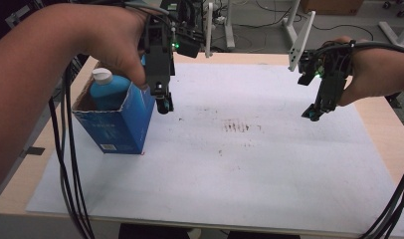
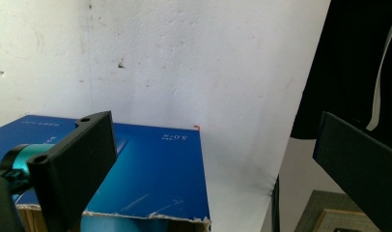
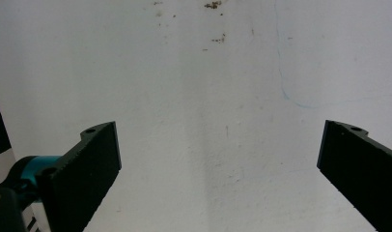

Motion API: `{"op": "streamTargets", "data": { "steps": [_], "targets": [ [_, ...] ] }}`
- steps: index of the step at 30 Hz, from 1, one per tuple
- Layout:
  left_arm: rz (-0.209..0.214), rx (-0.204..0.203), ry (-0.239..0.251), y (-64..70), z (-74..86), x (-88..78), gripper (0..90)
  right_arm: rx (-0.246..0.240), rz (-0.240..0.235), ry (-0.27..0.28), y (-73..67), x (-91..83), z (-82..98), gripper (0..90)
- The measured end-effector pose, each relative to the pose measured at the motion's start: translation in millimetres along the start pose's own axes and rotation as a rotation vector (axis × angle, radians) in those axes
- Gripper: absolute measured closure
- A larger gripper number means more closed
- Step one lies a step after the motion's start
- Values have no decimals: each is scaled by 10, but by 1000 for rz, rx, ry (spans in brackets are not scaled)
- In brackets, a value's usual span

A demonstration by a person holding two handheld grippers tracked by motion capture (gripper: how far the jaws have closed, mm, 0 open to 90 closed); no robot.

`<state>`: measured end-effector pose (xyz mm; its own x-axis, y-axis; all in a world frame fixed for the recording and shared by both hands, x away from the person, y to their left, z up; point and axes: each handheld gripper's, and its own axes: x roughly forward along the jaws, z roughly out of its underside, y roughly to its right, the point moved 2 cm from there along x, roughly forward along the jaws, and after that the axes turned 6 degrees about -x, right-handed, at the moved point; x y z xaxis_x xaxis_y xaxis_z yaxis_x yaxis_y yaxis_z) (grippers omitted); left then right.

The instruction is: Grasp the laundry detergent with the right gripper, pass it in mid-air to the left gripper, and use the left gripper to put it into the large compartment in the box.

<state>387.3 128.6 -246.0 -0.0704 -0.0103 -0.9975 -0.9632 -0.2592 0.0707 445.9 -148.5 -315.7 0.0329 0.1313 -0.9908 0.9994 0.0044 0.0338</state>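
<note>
My left gripper [image 1: 162,102] hangs just beside the upper right corner of the blue carton [image 1: 118,124], with its jaws wide apart and holding nothing. In the left gripper view my left gripper [image 2: 211,159] looks down along the blue side of the carton [image 2: 155,169]; one jaw is over this side, the other jaw is over the edge of the white sheet [image 2: 208,63]. I cannot tell if the jaw touches the carton.

The carton stands upright on the left part of the white sheet [image 1: 269,169]. Its long axis is vertical and its torn open top points up. Inside stands a blue bottle [image 1: 109,89] with a white cap [image 1: 102,75], also upright, the cap rising a little above the carton rim.

My right gripper [image 1: 313,113] is in the air over the right part of the sheet, well apart from the carton, jaws also wide apart and empty. The right gripper view shows my right gripper [image 3: 218,159] over bare white sheet [image 3: 208,96] with some brown crumbs and a thin blue line.

The high view shows the bottle and its cap. The left gripper view shows the ragged torn rim of the carton from near, and small white print on its side.
</note>
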Motion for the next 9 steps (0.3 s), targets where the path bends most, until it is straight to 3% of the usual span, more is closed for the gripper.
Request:
{"op": "streamTargets", "data": {
  "steps": [9],
  "targets": [
    [13, 6, 5, -7, -39, 7, 17, -1, -6, 0, -9, -5, -14, 6]
  ]
}}
